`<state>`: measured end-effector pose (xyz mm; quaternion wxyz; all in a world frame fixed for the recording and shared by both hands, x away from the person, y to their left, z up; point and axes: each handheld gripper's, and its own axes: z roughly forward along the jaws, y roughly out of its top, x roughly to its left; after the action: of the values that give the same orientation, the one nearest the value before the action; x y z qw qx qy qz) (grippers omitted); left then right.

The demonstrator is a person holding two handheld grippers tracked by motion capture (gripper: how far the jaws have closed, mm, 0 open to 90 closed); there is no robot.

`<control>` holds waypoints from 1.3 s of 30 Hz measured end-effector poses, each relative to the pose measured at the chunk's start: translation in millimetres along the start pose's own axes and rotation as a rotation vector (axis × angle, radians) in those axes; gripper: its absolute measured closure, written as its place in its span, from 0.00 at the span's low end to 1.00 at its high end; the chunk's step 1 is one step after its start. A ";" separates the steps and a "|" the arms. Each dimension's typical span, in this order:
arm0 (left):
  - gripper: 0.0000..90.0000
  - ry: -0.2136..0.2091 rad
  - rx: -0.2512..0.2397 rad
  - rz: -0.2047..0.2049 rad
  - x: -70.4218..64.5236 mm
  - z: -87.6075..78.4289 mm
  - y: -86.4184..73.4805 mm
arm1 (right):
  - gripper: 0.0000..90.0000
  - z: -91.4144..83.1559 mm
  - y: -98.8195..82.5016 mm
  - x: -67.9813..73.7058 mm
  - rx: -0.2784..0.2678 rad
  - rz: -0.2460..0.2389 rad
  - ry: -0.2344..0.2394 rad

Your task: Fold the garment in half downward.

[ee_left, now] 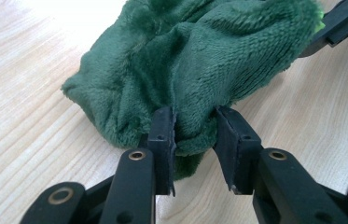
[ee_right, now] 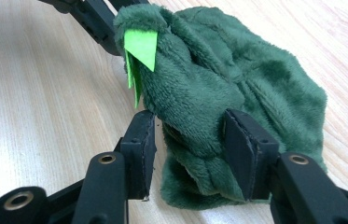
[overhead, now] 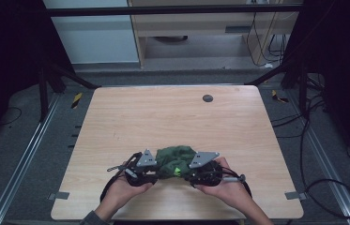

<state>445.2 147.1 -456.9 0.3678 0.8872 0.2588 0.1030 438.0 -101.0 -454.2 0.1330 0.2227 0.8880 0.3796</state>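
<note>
Item: one dark green plush cloth (overhead: pixel 175 159), bunched into a lump on the near-centre part of the wooden table (overhead: pixel 172 117), between our two hand-held tools. The left gripper (ee_left: pixel 195 135) has its jaws partly closed on a fold at the cloth's edge, the pads pressing into the pile; the right gripper (ee_right: pixel 190 149) straddles a thicker roll of the same cloth, and both pads look to touch it, so we judge it a pinch as well. A bright green paper tag (ee_right: pixel 142 49) sticks up from the fabric near the far end in the right gripper view. Orientation: the lump's long axis runs roughly left to right across the table, from one gripper to the other; being crumpled, it has no clear front. Risks, as we judge them: the soft pile may slip from a shallow bite if we pull apart quickly; either gripper may hold several layers at once, so the cloth stays bunched rather than spreading; the tag may tear loose.
</note>
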 end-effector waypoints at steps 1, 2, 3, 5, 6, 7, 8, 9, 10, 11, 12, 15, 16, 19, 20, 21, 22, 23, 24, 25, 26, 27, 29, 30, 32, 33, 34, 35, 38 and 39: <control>0.75 0.000 0.004 0.005 -0.2 -0.1 -0.4 | 0.59 0.1 -0.3 0.2 0.004 -0.005 0.000; 0.75 -0.001 0.005 0.007 -0.7 0.0 -0.7 | 0.59 0.4 -0.5 0.6 0.002 -0.008 0.000; 0.75 0.000 0.003 0.006 -1.5 0.1 -0.9 | 0.59 0.3 -0.6 0.8 0.003 -0.007 0.000; 0.75 -0.002 0.002 0.004 -2.6 0.4 -1.4 | 0.59 0.1 -0.7 1.3 0.004 -0.006 0.000; 0.75 -0.003 0.006 0.010 -2.5 0.1 -1.5 | 0.59 0.1 -0.8 1.6 0.005 -0.005 0.000; 0.75 -0.002 0.005 0.010 -2.7 0.1 -1.6 | 0.59 -0.1 -1.0 1.8 0.007 -0.007 0.001; 0.75 -0.002 0.004 0.009 -2.9 0.2 -1.8 | 0.59 0.1 -1.1 2.2 0.007 -0.006 0.000; 0.75 -0.001 0.003 0.009 -3.1 0.2 -1.9 | 0.59 0.2 -1.2 2.4 0.007 -0.008 0.001; 0.75 -0.001 0.003 0.009 -3.5 0.3 -2.0 | 0.59 0.3 -1.5 2.4 0.005 -0.010 0.002; 0.75 -0.001 0.003 0.009 -3.5 0.3 -2.0 | 0.59 0.2 -1.6 2.6 0.008 -0.009 0.003; 0.75 -0.003 -0.001 0.004 -4.3 0.8 -2.6 | 0.59 0.3 -1.8 2.6 0.008 -0.011 0.004; 0.73 -0.005 0.004 0.007 -5.8 1.9 -4.0 | 0.58 0.6 -2.5 3.7 0.012 -0.011 0.007; 0.72 -0.005 0.007 0.011 -6.3 2.0 -4.5 | 0.57 0.5 -2.6 4.1 0.013 -0.012 0.006; 0.71 -0.005 0.002 0.011 -8.3 2.0 -6.1 | 0.57 -0.2 -2.7 5.6 0.010 -0.017 0.010; 0.71 -0.003 0.001 0.011 -8.9 1.7 -6.5 | 0.57 -0.2 -2.7 6.0 0.008 -0.018 0.011; 0.72 -0.001 0.001 0.015 -9.4 1.2 -6.9 | 0.57 -0.6 -2.6 6.8 0.011 -0.017 0.012; 0.72 0.000 0.002 0.017 -10.1 1.1 -7.4 | 0.57 -0.6 -2.7 7.2 0.010 -0.021 0.014; 0.72 0.001 0.003 0.021 -10.7 0.8 -7.9 | 0.57 -0.6 -2.7 7.8 0.010 -0.025 0.014; 0.73 0.004 -0.002 0.019 -11.7 1.0 -8.7 | 0.57 -0.8 -2.7 8.3 0.012 -0.029 0.015; 0.73 0.007 0.004 0.027 -11.8 1.0 -9.5 | 0.57 -0.9 -2.8 9.0 0.013 -0.028 0.017; 0.73 0.010 0.006 0.028 -12.1 1.4 -10.4 | 0.56 -0.7 -3.0 9.4 0.013 -0.031 0.018; 0.73 0.009 0.011 0.030 -11.8 1.8 -11.3 | 0.56 -0.4 -3.4 10.0 0.013 -0.031 0.020; 0.74 0.012 0.011 0.023 -11.4 3.0 -13.2 | 0.56 0.0 -4.4 11.0 0.022 -0.033 0.021; 0.74 0.014 0.017 0.027 -10.7 3.2 -13.9 | 0.56 0.8 -5.1 11.1 0.022 -0.036 0.022; 0.75 0.016 0.016 0.020 -9.7 3.8 -15.4 | 0.56 1.4 -6.2 11.7 0.027 -0.039 0.023; 0.75 0.017 0.018 0.020 -9.0 4.0 -16.1 | 0.56 1.9 -6.8 12.3 0.026 -0.038 0.023; 0.75 0.020 0.015 0.016 -8.6 4.6 -16.8 | 0.56 2.0 -7.6 12.6 0.031 -0.042 0.026; 0.76 0.020 0.021 0.021 -7.7 4.7 -17.5 | 0.56 2.5 -8.3 13.3 0.032 -0.039 0.027; 0.77 0.024 0.025 0.013 -6.3 6.7 -19.8 | 0.56 4.0 -11.1 14.2 0.043 -0.043 0.030; 0.77 0.024 0.023 0.007 -6.0 7.5 -20.4 | 0.56 4.8 -12.0 14.3 0.042 -0.044 0.031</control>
<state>435.1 151.5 -476.6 0.3540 0.8910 0.2612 0.1122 424.1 -98.3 -467.2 0.1229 0.2000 0.9025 0.3611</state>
